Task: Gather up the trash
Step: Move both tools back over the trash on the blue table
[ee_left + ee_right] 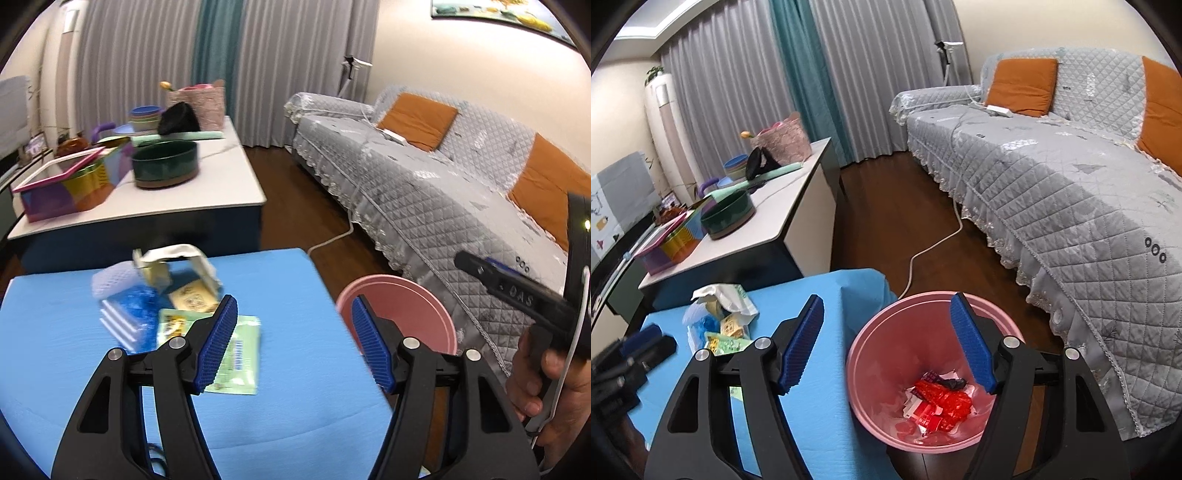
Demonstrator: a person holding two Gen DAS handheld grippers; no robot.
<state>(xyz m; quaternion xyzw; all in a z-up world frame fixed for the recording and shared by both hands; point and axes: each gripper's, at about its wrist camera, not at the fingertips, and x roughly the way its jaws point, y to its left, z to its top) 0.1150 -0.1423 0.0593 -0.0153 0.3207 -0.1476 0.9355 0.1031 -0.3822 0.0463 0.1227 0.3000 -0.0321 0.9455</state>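
Note:
A pile of trash lies on the blue table (288,369): a green wrapper (240,354), a blue-and-white packet (129,314), a yellow packet (192,299) and crumpled white paper (173,254). My left gripper (293,343) is open and empty, just above the green wrapper. The pink bin (886,354) stands on the floor right of the table and holds red wrappers (942,402). My right gripper (886,343) is open and empty above the bin's mouth. The trash pile (720,317) also shows in the right wrist view.
A white table (207,184) behind holds a green pot (166,164), a colourful box (70,184) and bowls. A grey-covered sofa (1071,177) with orange cushions runs along the right. A white cable (931,247) crosses the wooden floor.

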